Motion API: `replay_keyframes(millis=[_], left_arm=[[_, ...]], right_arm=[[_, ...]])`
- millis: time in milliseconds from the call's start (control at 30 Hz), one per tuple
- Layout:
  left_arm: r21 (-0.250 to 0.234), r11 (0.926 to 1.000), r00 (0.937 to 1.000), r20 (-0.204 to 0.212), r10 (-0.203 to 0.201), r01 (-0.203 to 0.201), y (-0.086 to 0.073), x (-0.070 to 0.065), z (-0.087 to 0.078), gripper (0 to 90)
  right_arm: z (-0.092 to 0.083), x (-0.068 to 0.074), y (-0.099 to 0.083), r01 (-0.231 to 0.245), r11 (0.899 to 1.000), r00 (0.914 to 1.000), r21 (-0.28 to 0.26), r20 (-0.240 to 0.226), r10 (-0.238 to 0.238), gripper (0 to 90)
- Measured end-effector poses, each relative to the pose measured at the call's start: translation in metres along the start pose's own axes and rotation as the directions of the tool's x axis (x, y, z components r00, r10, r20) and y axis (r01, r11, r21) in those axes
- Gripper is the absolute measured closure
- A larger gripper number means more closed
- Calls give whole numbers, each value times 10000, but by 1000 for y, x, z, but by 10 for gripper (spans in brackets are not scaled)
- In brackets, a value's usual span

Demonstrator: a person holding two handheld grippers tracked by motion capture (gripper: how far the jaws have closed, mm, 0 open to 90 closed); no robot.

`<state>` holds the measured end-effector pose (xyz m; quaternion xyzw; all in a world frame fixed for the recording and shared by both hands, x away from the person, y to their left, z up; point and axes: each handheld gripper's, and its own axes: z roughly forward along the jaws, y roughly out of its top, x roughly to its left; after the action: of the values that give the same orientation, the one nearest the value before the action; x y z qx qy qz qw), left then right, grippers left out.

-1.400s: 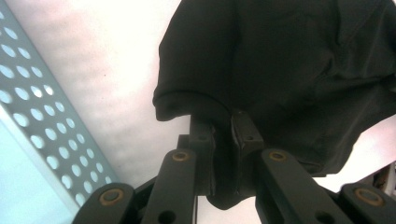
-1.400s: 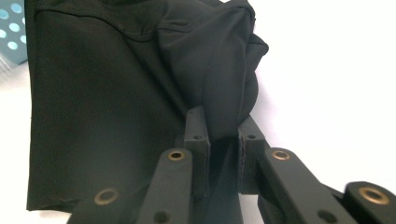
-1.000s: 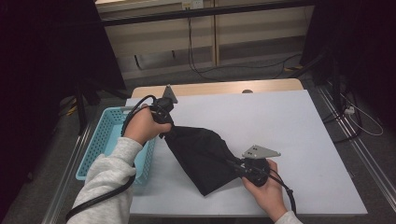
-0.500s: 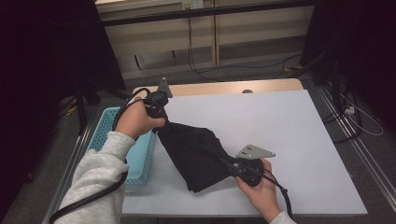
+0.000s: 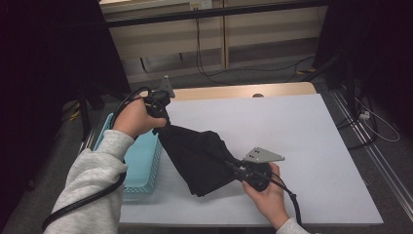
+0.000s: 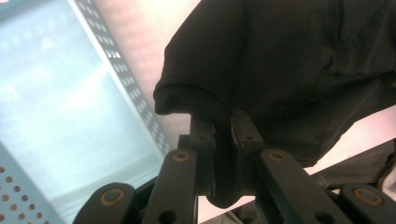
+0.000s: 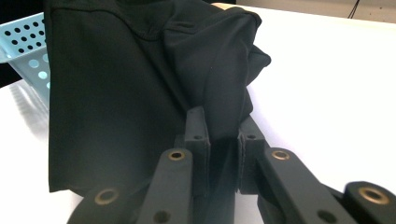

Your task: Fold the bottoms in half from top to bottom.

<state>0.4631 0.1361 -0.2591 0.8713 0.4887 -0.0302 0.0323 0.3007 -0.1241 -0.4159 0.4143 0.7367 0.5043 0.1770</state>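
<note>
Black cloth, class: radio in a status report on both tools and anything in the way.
Left tool and right tool both clamped on black cloth. Cloth stretched between them, lower part on table. Blue basket beside it, left edge.

The black garment (image 5: 199, 156) is a soft, plain dark cloth, bunched and creased, stretched in a slanting band over the white table (image 5: 311, 146). Its upper end is lifted clear of the table near the table's left edge, drawn to a narrow pinched fold with a rolled hem showing (image 6: 187, 95). From there it widens downward toward the table's front, where its lower folds hang in a broad sheet with a stitched seam (image 7: 140, 32) and rest on the table surface
</note>
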Motion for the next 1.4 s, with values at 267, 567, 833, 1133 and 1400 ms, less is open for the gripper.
replay_keyframes(millis=[267, 567, 833, 1133, 1400], left_arm=[[16, 9999, 9988, -464, 124, -123, -1, -3, -18, 819], [19, 9998, 9968, -763, 223, -222, -2, -1, -33, 820], [-58, 9998, 9969, -766, 172, -177, -1, 8, -38, 819], [-84, 9998, 9965, -815, 178, -185, -2, 12, -42, 819], [-202, 9997, 9953, -964, 101, -122, -3, 14, -49, 821]], right_arm=[[4, 5, 7, -142, 9997, 9997, -222, -187, 138, 793], [7, 13, 14, -255, 9989, 9986, -400, -484, 235, 793], [13, 16, 19, -308, 9982, 9974, -520, -661, 273, 792], [16, 16, 24, -357, 9977, 9969, -573, -716, 315, 792], [20, 21, 27, -283, 9980, 9958, -561, -882, 233, 793]])
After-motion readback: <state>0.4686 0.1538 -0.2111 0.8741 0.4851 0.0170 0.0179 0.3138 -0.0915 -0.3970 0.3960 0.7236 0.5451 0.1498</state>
